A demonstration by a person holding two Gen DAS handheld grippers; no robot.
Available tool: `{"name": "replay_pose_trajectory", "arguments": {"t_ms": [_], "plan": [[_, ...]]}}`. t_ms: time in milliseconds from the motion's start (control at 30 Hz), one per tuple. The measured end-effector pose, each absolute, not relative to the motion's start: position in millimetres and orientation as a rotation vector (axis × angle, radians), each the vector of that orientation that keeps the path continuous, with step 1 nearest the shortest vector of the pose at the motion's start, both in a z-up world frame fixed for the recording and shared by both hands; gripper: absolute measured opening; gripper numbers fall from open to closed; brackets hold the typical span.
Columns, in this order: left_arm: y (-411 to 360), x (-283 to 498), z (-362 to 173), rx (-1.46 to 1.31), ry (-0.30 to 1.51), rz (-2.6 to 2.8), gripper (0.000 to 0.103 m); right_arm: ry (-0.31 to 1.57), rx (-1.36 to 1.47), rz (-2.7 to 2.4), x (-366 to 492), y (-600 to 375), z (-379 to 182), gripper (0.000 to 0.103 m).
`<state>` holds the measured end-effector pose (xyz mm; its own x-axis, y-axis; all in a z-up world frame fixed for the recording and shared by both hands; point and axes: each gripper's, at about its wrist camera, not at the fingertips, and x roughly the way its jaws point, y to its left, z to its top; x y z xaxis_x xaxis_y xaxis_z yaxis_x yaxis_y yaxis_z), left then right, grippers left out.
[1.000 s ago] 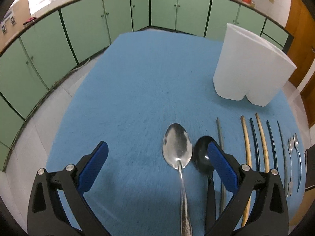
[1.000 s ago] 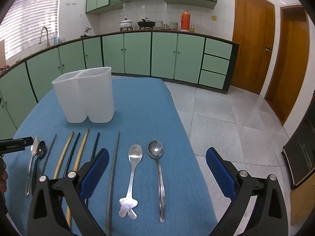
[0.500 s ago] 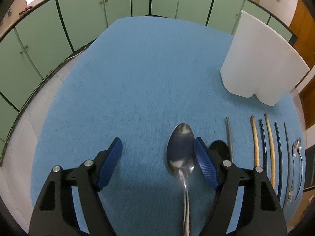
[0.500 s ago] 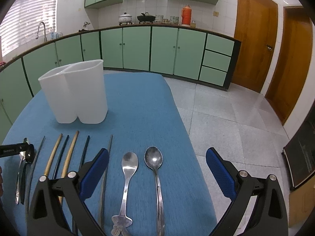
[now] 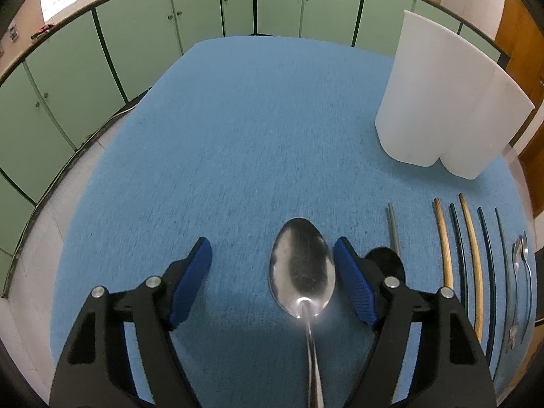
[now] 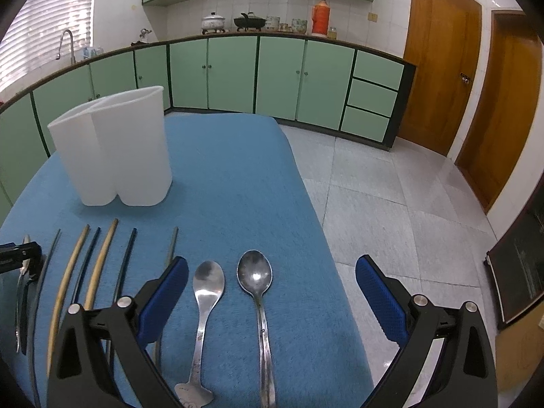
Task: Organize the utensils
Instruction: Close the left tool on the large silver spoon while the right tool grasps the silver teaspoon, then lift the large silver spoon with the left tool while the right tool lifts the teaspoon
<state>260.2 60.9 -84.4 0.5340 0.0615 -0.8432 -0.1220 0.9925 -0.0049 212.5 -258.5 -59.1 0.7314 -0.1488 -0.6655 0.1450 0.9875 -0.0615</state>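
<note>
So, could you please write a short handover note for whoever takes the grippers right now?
Left gripper: open, jaws straddling the large steel spoon on the blue cloth; no grip visible yet.
Right gripper: open, holding nothing, two spoons lying between its fingers.
White two-compartment holder: upright at the back, contents unseen.
Chopsticks lie in a row.
Done: nothing visibly stowed.
Left: every utensil.

Utensils in one row across the table's (image 6: pixel 238 176) near edge — large spoon (image 5: pixel 302 272) leftmost, ladle (image 5: pixel 386 261) beside it, chopsticks (image 5: pixel 471 255) next, two spoons (image 6: pixel 234 289) rightmost — with the two-compartment holder (image 6: pixel 115 149) standing behind the chopsticks, well apart.
</note>
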Motion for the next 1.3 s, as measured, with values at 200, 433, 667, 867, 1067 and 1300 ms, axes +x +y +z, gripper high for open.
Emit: {"name": "replay_pose_trajectory", "arguments": {"t_ms": [200, 433, 667, 867, 1067, 1300], "plan": [[49, 251, -80, -0.047, 0.979, 0.071, 0.041, 0.745, -0.027, -0.165, 218, -262, -63, 0.095], [47, 249, -79, -0.052, 0.967, 0.045, 0.035, 0.802, -0.019, -0.125, 225, -267, -73, 0.072], [50, 253, -80, -0.029, 0.953, 0.037, 0.035, 0.845, -0.032, -0.104, 237, -264, -84, 0.058], [49, 251, -81, -0.025, 0.947, 0.029, 0.035, 0.890, -0.001, -0.097, 246, -271, -95, 0.050], [53, 253, -80, -0.029, 0.942, 0.020, 0.035, 0.904, 0.022, -0.052, 248, -272, -96, 0.028], [59, 245, -76, -0.056, 0.919, -0.012, 0.035, 0.882, 0.053, -0.042, 237, -272, -88, 0.028]]}}
